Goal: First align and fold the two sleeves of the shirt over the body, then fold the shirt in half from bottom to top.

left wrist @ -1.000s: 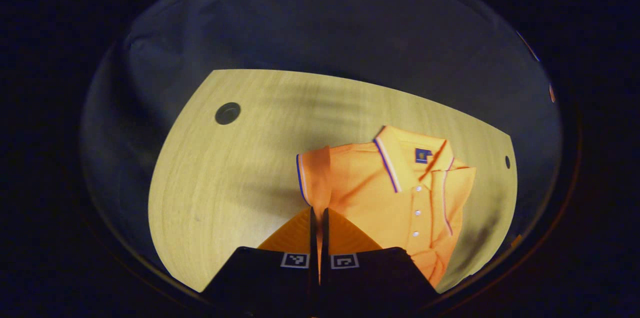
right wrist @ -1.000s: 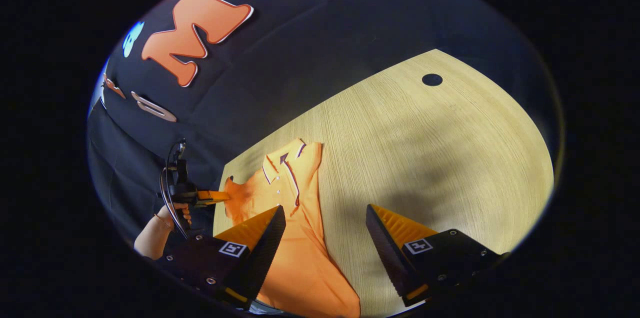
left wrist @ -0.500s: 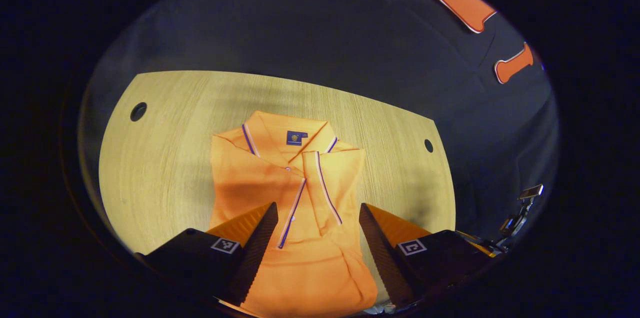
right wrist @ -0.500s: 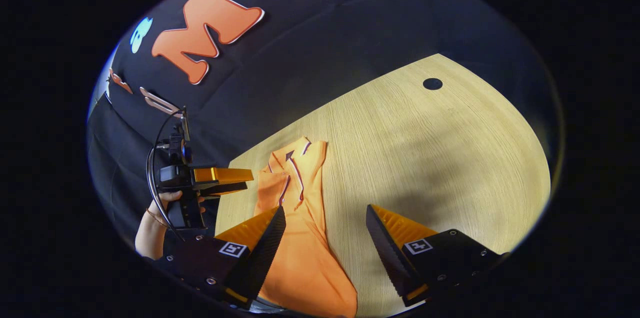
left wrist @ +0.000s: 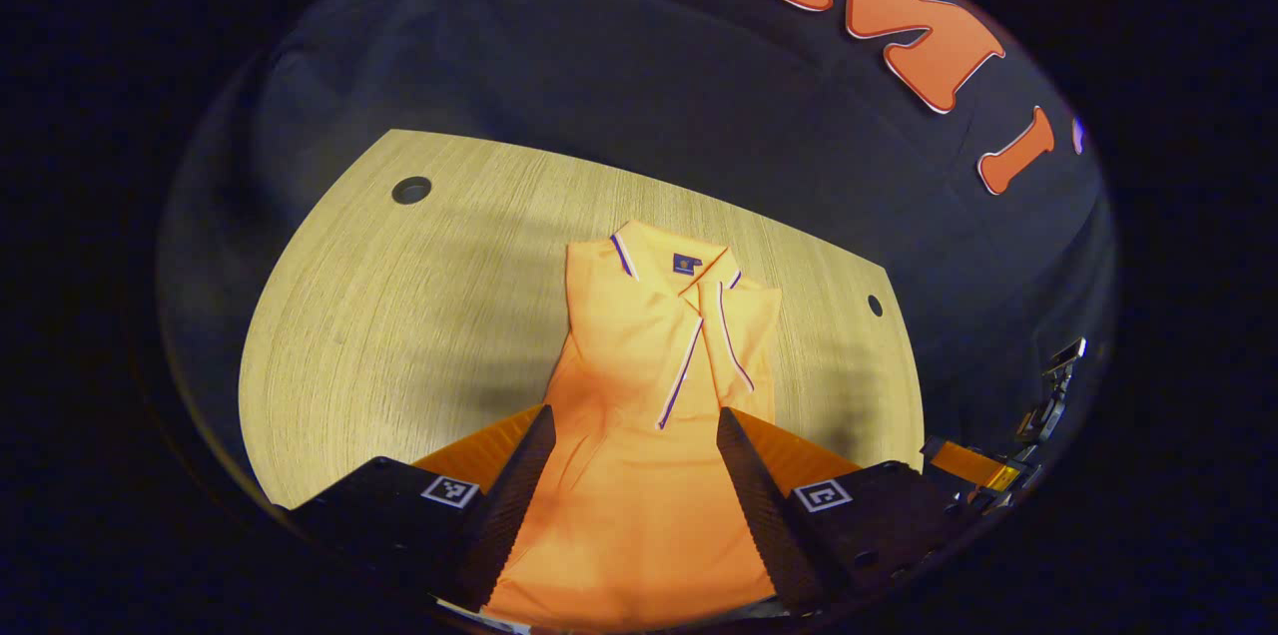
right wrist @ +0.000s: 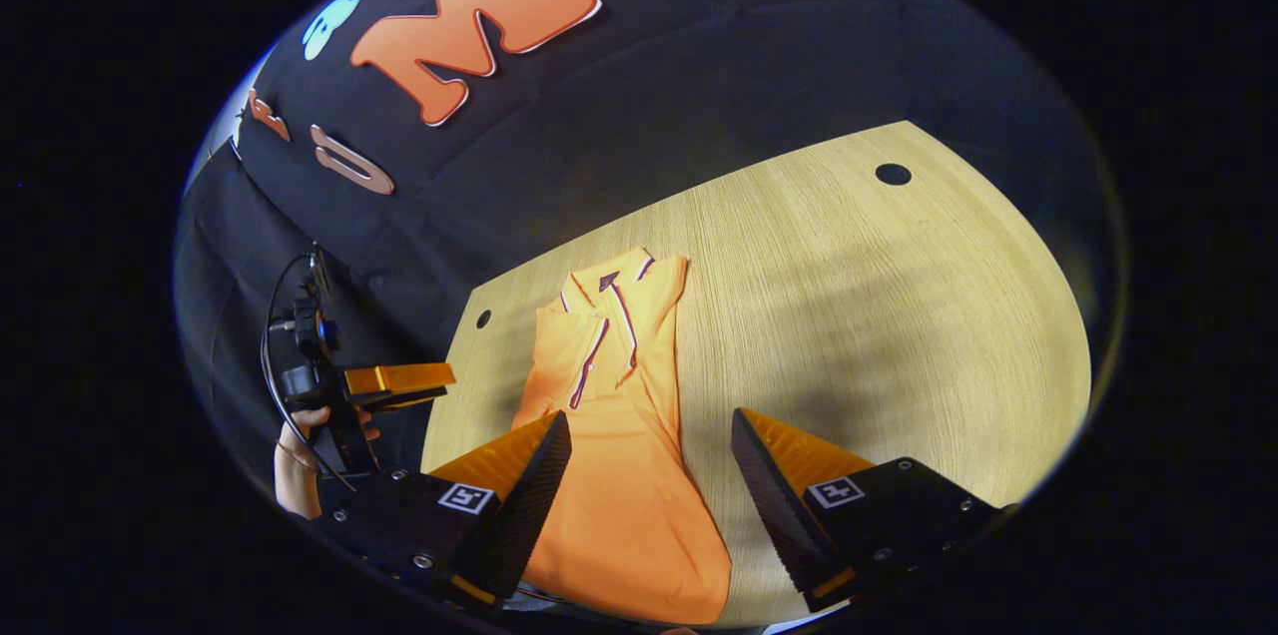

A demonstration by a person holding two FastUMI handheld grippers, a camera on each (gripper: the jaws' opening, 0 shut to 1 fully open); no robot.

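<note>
An orange polo shirt [left wrist: 639, 355] lies flat on the wooden table [left wrist: 399, 316], collar at the far end, a narrow strip with both sleeves folded in over the body. My left gripper [left wrist: 631, 413] is open above the shirt's lower half, holding nothing. In the right gripper view the shirt [right wrist: 614, 395] runs from the near edge toward the wall. My right gripper [right wrist: 649, 415] stands open over its lower right side, also holding nothing. The left gripper [right wrist: 394, 380] shows off the table's left edge, held by a hand [right wrist: 300, 420]. The right gripper [left wrist: 973, 463] peeks in at the far right.
The table has a round hole near each far corner [left wrist: 411, 189] [left wrist: 875, 306] [right wrist: 893, 174] [right wrist: 483, 318]. Bare wood spreads left of the shirt [left wrist: 379, 345] and right of it [right wrist: 899, 335]. The black booth wall rises behind the table.
My left gripper, shut on the left sleeve a second ago, has laid it over the body, opened and drawn back toward the shirt's bottom. The right gripper stayed open and barely moved.
</note>
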